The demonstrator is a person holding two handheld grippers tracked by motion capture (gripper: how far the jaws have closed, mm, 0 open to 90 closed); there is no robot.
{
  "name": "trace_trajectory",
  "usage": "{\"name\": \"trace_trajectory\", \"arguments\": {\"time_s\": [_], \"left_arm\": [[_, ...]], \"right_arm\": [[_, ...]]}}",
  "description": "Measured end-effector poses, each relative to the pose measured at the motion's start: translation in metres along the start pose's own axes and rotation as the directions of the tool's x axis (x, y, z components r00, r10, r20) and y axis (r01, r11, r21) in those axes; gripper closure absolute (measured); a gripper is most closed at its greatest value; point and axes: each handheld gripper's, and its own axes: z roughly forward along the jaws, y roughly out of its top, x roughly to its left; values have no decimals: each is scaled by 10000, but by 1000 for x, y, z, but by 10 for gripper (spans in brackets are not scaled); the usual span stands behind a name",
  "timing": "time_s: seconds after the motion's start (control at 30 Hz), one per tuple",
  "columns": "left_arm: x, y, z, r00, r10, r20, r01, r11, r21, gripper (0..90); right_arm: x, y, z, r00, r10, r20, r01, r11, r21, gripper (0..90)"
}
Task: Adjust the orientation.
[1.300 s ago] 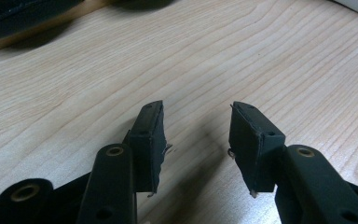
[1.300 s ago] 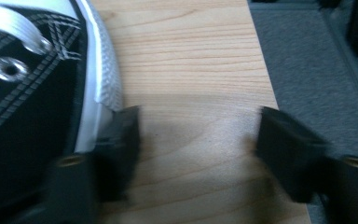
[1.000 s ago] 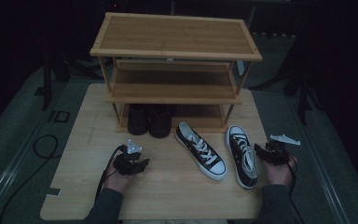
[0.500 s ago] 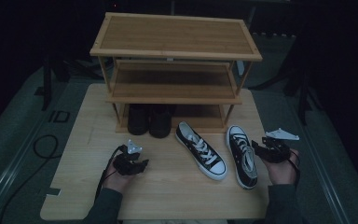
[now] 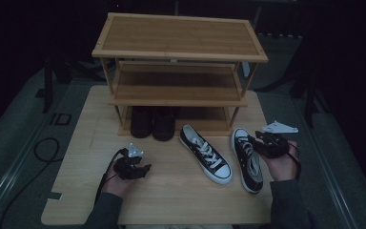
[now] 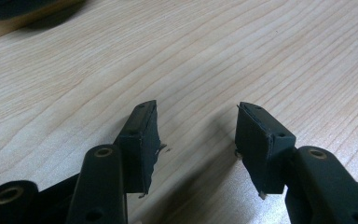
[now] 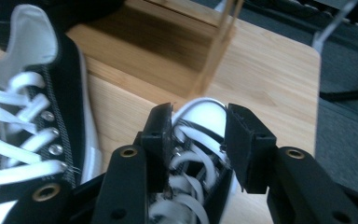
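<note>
Two black-and-white sneakers lie on the wooden table [image 5: 171,195] in front of a bamboo shoe rack [image 5: 178,38]. My right gripper [image 5: 266,143] hovers over the toe half of the right sneaker [image 5: 248,162]. In the right gripper view its jaws [image 7: 199,112] frame that sneaker's white toe and laces [image 7: 191,163] from above without pressing on it; they have just been closing. The left sneaker [image 5: 205,153] [image 7: 32,116] lies apart. My left gripper [image 5: 133,168] rests low at the front left. Its jaws [image 6: 196,109] have just been opening and stand wide over bare wood.
A pair of black boots [image 5: 152,121] stands under the rack's lowest shelf. The rack's two upper shelves are bare. A cable [image 5: 43,148] loops on the grey floor to the left. The table's right edge is close behind the right hand.
My right gripper has lifted off the table beside the right sneaker and moved toward its toe. The left hand has kept still.
</note>
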Motion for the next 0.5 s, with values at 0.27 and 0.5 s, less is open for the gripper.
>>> {"name": "trace_trajectory", "arguments": {"time_s": [0.27,0.5], "left_arm": [[1,0,0,10000,76,-47,-76,10000,7,493],[2,-1,0,10000,65,-43,-66,10000,-63,491]], "right_arm": [[14,15,7,9961,-374,-800,368,9993,-95,679],[31,27,15,9882,-719,-1351,727,9973,17,686]]}}
